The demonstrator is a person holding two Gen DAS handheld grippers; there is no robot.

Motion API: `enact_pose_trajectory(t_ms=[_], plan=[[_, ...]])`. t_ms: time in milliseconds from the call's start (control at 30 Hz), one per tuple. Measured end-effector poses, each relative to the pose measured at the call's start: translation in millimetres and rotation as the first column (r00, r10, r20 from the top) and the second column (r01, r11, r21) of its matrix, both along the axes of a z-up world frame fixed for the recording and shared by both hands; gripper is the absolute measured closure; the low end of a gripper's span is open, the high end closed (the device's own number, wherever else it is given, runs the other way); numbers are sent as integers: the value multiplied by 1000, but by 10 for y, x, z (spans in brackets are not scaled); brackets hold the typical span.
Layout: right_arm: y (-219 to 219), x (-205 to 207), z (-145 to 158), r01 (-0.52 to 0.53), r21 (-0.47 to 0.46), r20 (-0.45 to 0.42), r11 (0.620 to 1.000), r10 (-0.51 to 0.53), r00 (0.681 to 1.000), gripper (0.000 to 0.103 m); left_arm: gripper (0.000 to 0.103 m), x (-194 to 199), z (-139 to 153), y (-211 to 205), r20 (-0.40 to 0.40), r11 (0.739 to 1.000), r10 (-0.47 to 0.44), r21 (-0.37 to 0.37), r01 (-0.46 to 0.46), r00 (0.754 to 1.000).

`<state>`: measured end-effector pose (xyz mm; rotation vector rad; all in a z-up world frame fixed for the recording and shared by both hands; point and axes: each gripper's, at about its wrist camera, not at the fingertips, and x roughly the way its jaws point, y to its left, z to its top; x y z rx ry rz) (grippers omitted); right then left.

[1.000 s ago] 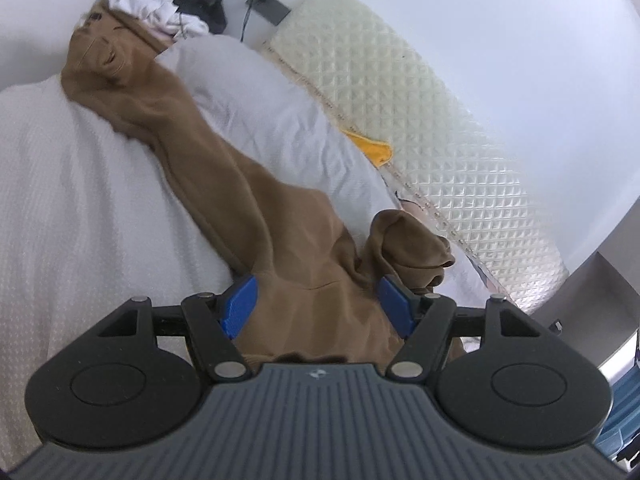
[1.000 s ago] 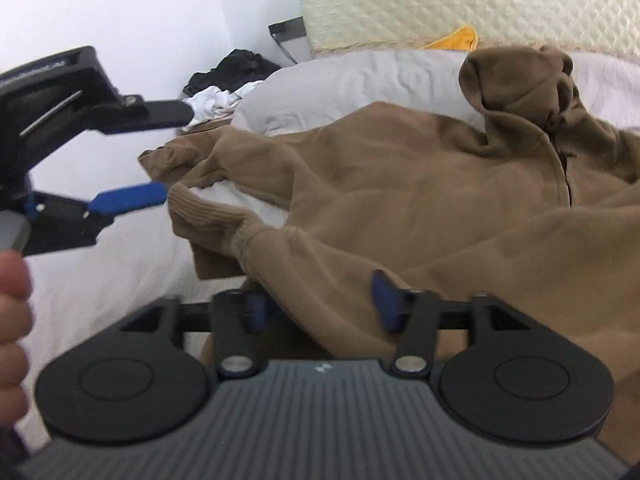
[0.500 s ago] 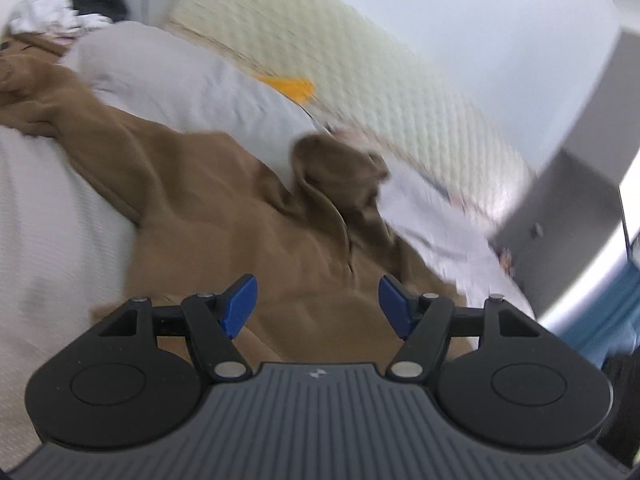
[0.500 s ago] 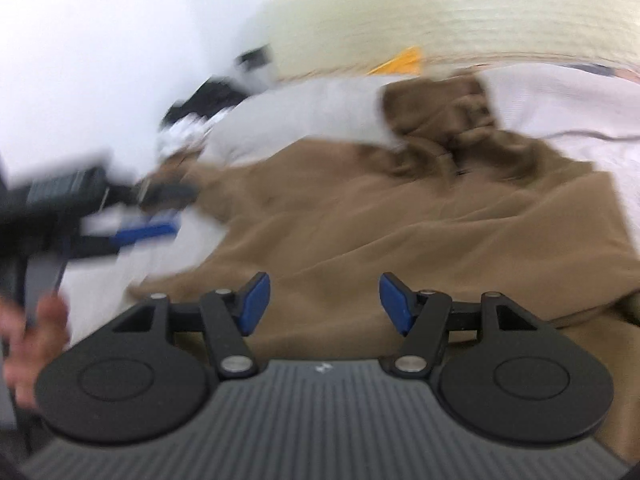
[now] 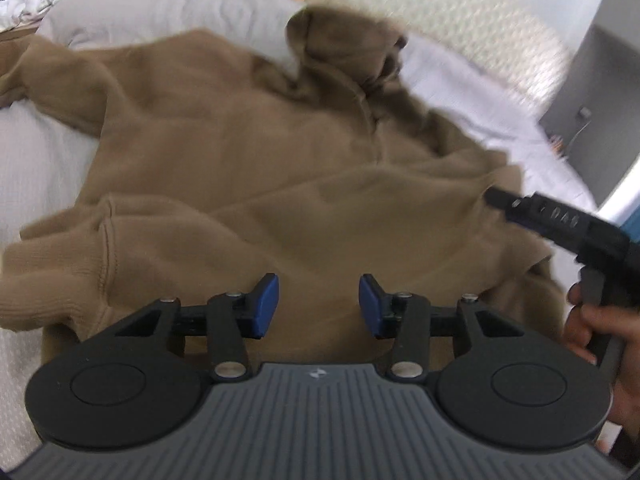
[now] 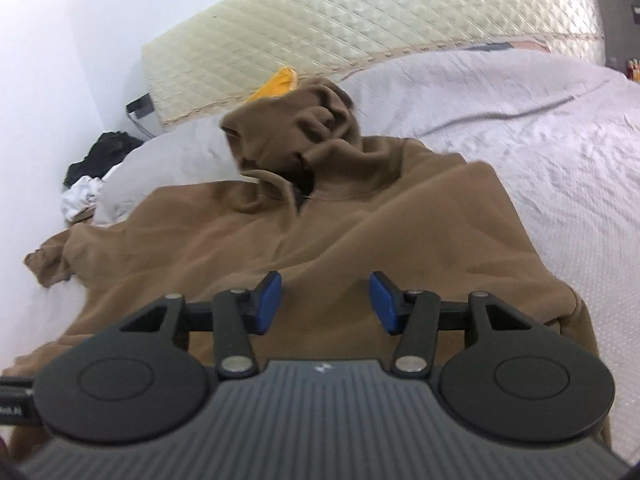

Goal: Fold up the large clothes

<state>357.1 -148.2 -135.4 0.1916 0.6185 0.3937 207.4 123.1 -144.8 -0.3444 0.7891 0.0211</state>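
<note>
A brown hoodie (image 5: 280, 168) lies spread face up on the bed, its hood (image 5: 340, 44) bunched toward the pillows. A ribbed cuff (image 5: 48, 276) is folded in at its near left. My left gripper (image 5: 318, 306) hovers over the hoodie's lower body. Its jaws are closing and no cloth sits between the blue pads (image 5: 266, 306). My right gripper (image 6: 324, 304) hangs over the same hem region of the hoodie (image 6: 360, 240). Its jaws are closing too, with nothing pinched. In the left wrist view its black body (image 5: 560, 224) reaches in from the right, held by a hand (image 5: 592, 332).
The white bedspread (image 6: 560, 168) runs off to the right. A grey pillow (image 6: 168, 152), a yellow cloth (image 6: 276, 84) and a cream quilted headboard (image 6: 360, 20) lie behind the hood. Black and white clothes (image 6: 92, 172) are piled in the far left corner.
Both views have swung from the hoodie's sleeve side to face its body and hood. A sleeve that lay across the right gripper's fingers is gone from them. Both pairs of jaws stand narrower.
</note>
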Motion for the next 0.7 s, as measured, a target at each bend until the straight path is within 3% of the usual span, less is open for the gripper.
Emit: enact_pose_trajectory(t_ms=[167, 267, 367, 567, 700], plan=[[-36, 117, -259, 15, -29, -82, 999, -18, 996, 54, 53, 95, -205, 8, -77, 1000, 24, 19, -23, 997], [105, 88, -346, -16, -143, -69, 990, 6, 998, 54, 53, 135, -260, -19, -90, 999, 29, 39, -25, 996], [165, 72, -431, -24, -192, -53, 981, 14, 998, 54, 53, 180, -275, -54, -94, 998, 38, 54, -33, 995], [56, 57, -366, -3, -120, -66, 993, -5, 998, 53, 51, 99, -114, -41, -52, 997, 70, 48, -68, 996], [-4, -62, -221, 18, -74, -64, 997, -23, 998, 52, 42, -40, 74, -45, -19, 994, 81, 69, -79, 997]])
